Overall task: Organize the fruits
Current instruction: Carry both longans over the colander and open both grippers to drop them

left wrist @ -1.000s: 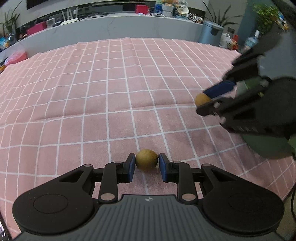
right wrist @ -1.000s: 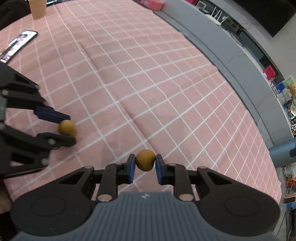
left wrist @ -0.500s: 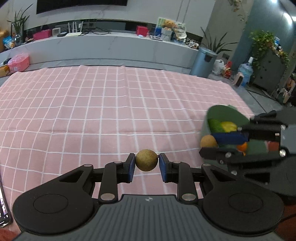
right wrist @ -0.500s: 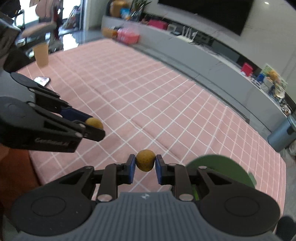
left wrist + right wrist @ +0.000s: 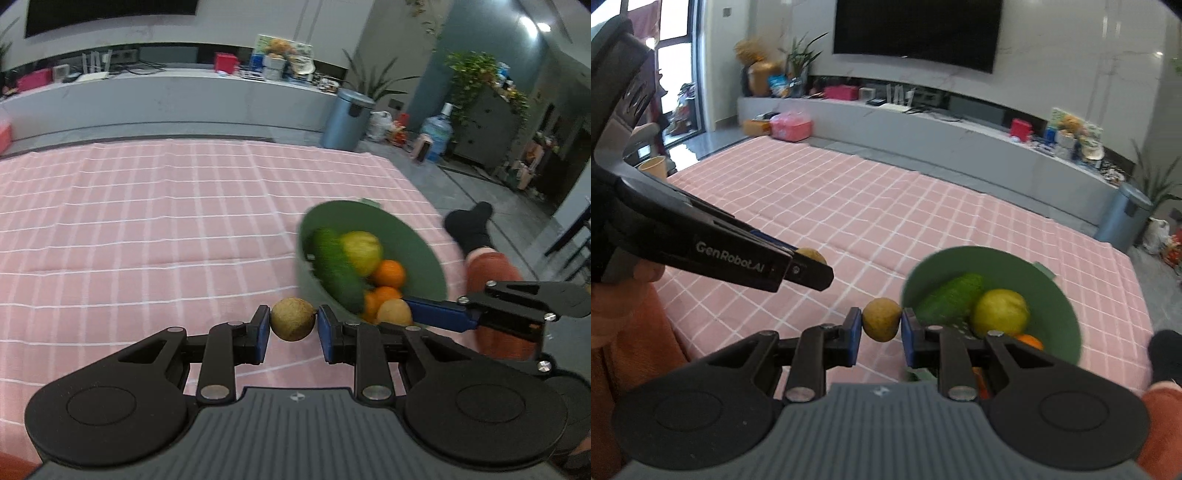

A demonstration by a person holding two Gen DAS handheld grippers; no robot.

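My left gripper (image 5: 293, 324) is shut on a small round brown fruit (image 5: 293, 319), held above the pink checked cloth just left of the green bowl (image 5: 417, 243). The bowl holds a cucumber (image 5: 334, 269), a yellow-green fruit (image 5: 360, 251) and oranges (image 5: 389, 273). My right gripper (image 5: 882, 325) is shut on a second small brown fruit (image 5: 882, 319), close to the green bowl's (image 5: 1060, 295) left rim. In the left wrist view the right gripper (image 5: 397, 314) reaches in from the right over the bowl's near edge. In the right wrist view the left gripper (image 5: 812, 264) enters from the left.
The pink checked cloth (image 5: 147, 229) covers the surface. A grey low counter (image 5: 166, 99) runs behind it, with a grey bin (image 5: 349, 118) and plants at its right end. A paper cup (image 5: 653, 166) stands at the cloth's far left corner. A person's sock (image 5: 471, 225) shows right of the bowl.
Both grippers rose and swung toward the green bowl, each still holding its brown fruit. The bowl with its fruit came fully into view, and the right gripper rolled level.
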